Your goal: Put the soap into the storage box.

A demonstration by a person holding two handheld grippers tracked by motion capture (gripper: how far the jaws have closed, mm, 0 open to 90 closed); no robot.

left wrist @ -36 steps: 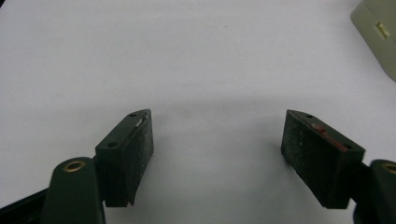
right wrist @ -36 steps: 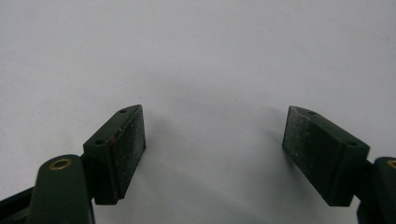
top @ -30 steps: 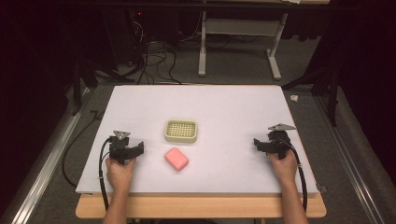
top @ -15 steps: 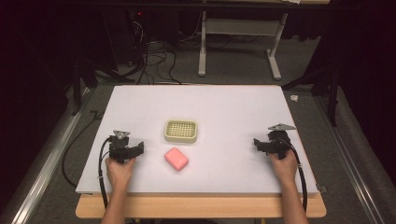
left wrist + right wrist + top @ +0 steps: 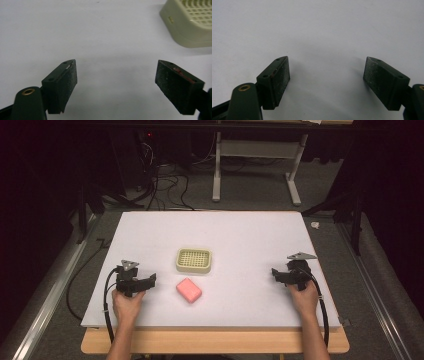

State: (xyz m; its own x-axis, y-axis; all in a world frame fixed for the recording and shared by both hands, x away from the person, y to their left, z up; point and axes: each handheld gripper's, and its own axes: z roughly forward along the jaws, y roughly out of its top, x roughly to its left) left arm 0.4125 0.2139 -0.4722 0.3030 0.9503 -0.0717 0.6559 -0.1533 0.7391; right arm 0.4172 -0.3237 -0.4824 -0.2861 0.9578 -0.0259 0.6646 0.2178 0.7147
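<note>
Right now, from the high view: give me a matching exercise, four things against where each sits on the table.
Things:
1. cream slotted dish
2. pink soap bar
3. left gripper
4. right gripper

Places:
A. near the table's right edge
B. table middle, farther from the person
C. near the left front corner
D. just in front of the dish

Pairs: 1-B, 2-D, 3-C, 4-A

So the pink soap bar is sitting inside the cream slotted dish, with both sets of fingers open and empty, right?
Not quite. The pink soap bar lies on the white table, just in front of the cream slotted dish, not inside it; the high view shows this. The left gripper and right gripper fingers are indeed open and empty.
</note>
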